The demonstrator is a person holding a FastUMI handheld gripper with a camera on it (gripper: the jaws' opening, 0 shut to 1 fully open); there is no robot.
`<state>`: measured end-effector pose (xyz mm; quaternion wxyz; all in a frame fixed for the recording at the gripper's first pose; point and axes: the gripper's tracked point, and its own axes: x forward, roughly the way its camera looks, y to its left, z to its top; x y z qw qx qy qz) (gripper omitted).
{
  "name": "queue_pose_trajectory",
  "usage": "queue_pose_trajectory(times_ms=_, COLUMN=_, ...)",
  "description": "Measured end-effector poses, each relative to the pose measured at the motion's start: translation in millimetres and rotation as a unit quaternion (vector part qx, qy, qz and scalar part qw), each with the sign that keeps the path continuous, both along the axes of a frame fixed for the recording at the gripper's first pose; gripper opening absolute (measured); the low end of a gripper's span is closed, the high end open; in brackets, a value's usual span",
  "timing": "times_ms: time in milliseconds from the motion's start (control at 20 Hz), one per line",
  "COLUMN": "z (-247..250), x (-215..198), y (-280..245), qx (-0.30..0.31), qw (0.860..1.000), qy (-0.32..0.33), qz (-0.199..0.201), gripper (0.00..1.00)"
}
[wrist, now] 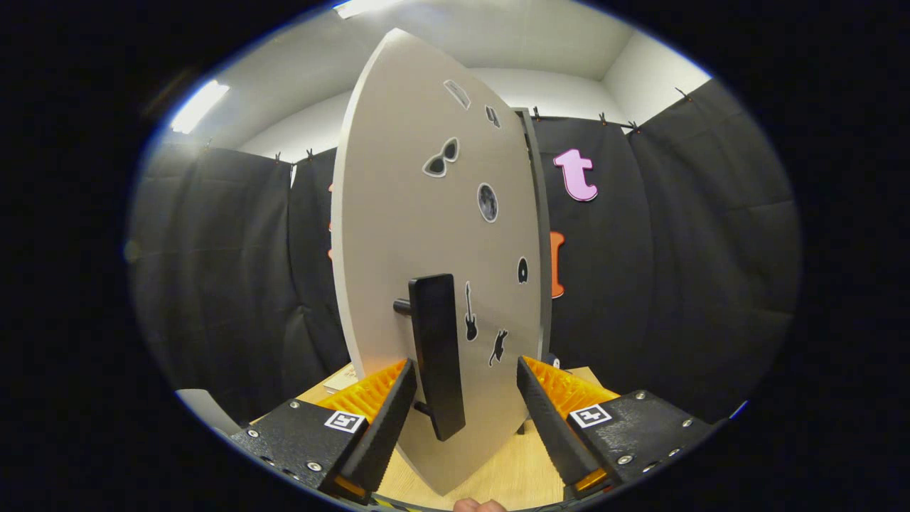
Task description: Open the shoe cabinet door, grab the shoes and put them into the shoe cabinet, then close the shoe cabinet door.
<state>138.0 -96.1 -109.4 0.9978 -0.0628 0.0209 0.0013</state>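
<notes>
A: Currently gripper (466, 387) fingers are spread, straddling the black flat bar handle (435, 355) without pinching it; pale grey stickered cabinet door (426, 235) is ajar.

B: Risk: off-centre closing could slip off the handle, door swings.

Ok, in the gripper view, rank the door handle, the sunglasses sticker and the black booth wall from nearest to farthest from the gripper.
1. Door handle: between the open gripper fingers.
2. Sunglasses sticker: higher up on the cabinet door.
3. Black booth wall: behind the door.
</notes>
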Motion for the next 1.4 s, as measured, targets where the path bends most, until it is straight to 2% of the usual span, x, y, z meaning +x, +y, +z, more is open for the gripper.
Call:
queue_pose_trajectory(times_ms=200, z=-3, x=36, y=44, qx=-0.019, qw=0.999, qy=-0.018, qz=-0.026, gripper=0.9)
queue_pose_trajectory(times_ms=550, z=-27, x=129, y=122, qx=-0.032, qw=0.999, qy=0.008, qz=-0.001, gripper=0.91)
queue_pose_trajectory(times_ms=700, z=-31, x=154, y=136, qx=-0.009, qw=1.0, qy=0.01, qz=0.006, gripper=0.92)
queue_pose_trajectory(times_ms=900, z=-35, x=168, y=142, qx=0.01, qw=1.0, qy=0.013, qz=0.012, gripper=0.91)
queue_pose_trajectory(times_ms=1400, z=-35, x=206, y=163, qx=-0.009, qw=1.0, qy=0.019, qz=-0.002, gripper=0.9)
